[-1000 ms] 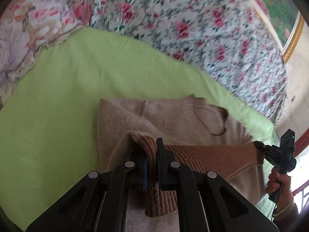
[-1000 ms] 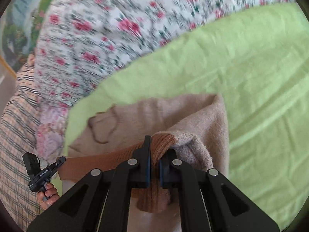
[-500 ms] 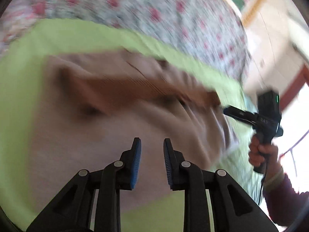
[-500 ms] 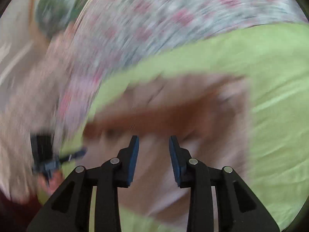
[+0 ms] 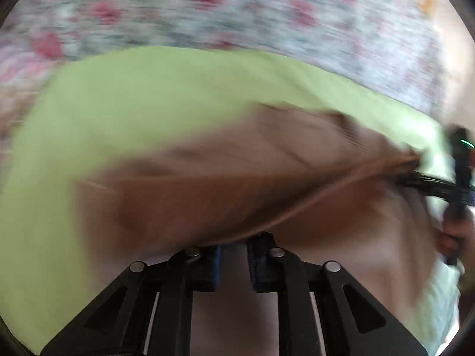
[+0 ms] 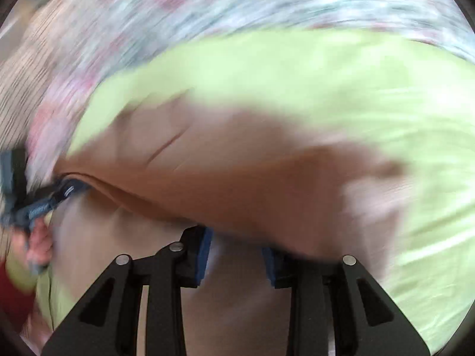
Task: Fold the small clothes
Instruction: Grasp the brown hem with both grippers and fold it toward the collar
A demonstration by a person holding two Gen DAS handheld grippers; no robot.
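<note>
A beige-brown knit sweater (image 5: 237,184) lies on a light green sheet (image 5: 148,95); both views are motion-blurred. My left gripper (image 5: 233,255) is open, its jaws a small gap apart, with the sweater's brown ribbed edge lying over the fingertips. My right gripper (image 6: 237,252) is open wider, its tips under the sweater's folded edge (image 6: 237,184). The right gripper also shows at the right edge of the left wrist view (image 5: 430,184), at the sweater's right end. The left gripper shows at the left edge of the right wrist view (image 6: 59,192).
A floral quilt (image 5: 237,9) covers the bed beyond the green sheet (image 6: 326,74). A person's hand (image 5: 454,237) holds the right gripper's handle; the other hand (image 6: 38,246) holds the left one.
Both grippers let go of the sweater's ribbed hem and opened. Since then they have moved in low against the sweater, whose edge now lies over their tips. Both views are blurred by fast motion.
</note>
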